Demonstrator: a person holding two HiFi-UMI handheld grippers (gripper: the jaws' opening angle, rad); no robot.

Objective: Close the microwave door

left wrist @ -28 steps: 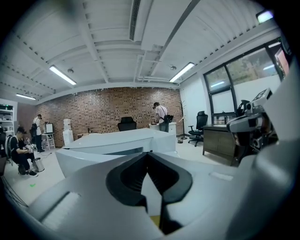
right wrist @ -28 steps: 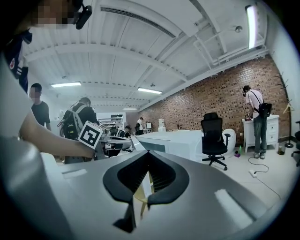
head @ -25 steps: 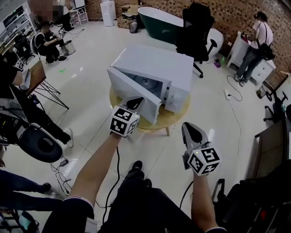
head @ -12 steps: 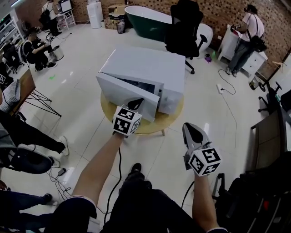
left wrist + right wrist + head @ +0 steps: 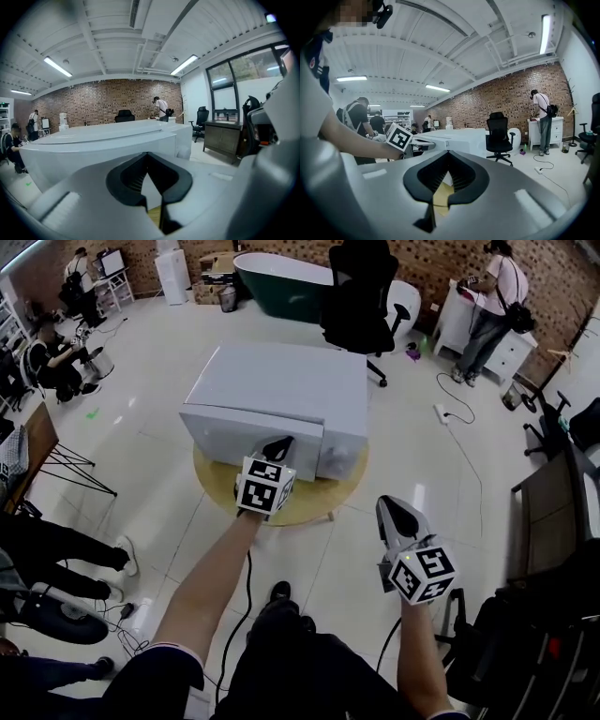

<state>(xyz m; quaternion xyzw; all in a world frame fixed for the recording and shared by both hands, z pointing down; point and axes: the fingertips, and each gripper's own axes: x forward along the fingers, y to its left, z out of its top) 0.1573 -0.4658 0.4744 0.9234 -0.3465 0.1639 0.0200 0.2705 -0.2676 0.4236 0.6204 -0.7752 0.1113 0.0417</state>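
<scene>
Both jaws together, left gripper (image 5: 278,447) at microwave door (image 5: 220,434), right gripper (image 5: 395,513) apart.

No text, label, number legible — anywhere.

The microwave (image 5: 281,390) has a smooth white shell, like painted metal, with a soft shine. The round table (image 5: 319,501) looks like pale matt wood. The floor (image 5: 450,484) is glossy light tile and the wall (image 5: 427,251) is rough brick. The left gripper (image 5: 279,442) and right gripper (image 5: 394,507) are matt grey plastic, with ribbed black pads (image 5: 132,176).
</scene>
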